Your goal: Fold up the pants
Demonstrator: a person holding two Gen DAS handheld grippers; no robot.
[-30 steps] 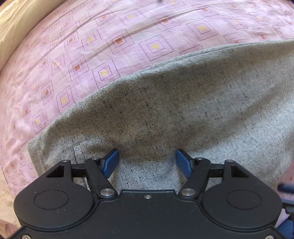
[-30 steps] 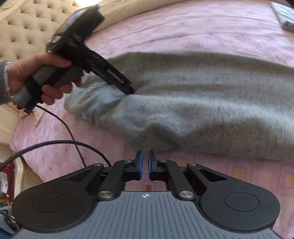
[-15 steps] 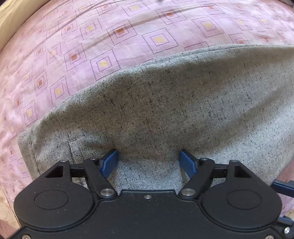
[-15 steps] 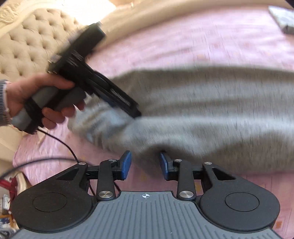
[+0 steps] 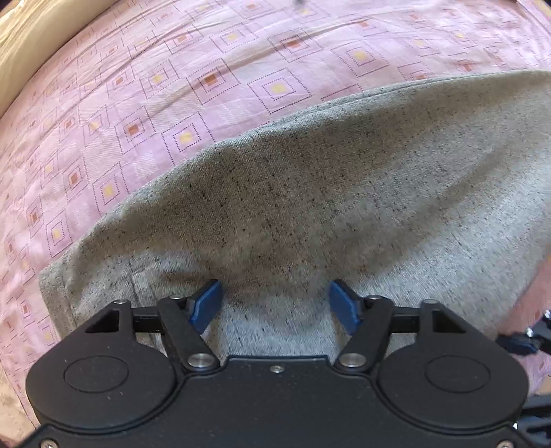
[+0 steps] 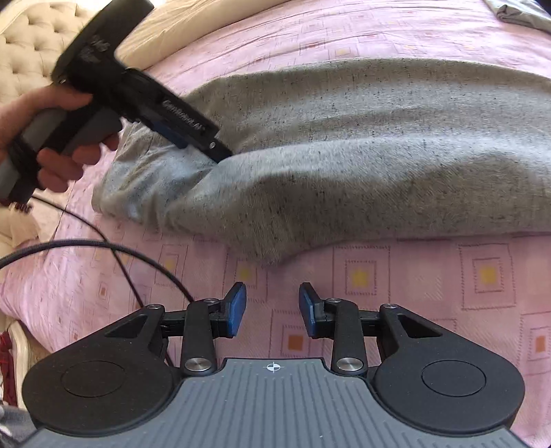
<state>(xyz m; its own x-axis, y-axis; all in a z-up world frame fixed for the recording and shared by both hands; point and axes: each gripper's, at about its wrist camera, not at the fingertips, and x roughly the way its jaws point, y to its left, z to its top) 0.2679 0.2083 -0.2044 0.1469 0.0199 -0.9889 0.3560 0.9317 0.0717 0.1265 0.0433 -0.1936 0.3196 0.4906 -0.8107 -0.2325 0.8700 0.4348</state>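
Left gripper [image 5: 275, 303] tilted into pants [image 5: 327, 206], jaws apart.

Count, items in view:

- Pants [image 6: 344, 144]: 1 pair, grey speckled.
- Left gripper [image 5: 274, 305]: 1, with 2 blue pads [image 5: 206, 305].
- Right gripper [image 6: 272, 308]: 1, also with 2 blue pads [image 6: 236, 310].
- Hand [image 6: 51, 138] on a gripper handle: 1 visible, in the right wrist view.
- Cables [image 6: 103, 246]: 2 dark ones cross the bed cover.
- Pink patterned bed cover [image 5: 172, 86]: 1.
- Tufted cream headboard [image 6: 24, 58]: 1.
- Other grey cloth item [image 6: 527, 13], far corner: 1, partly cut off.
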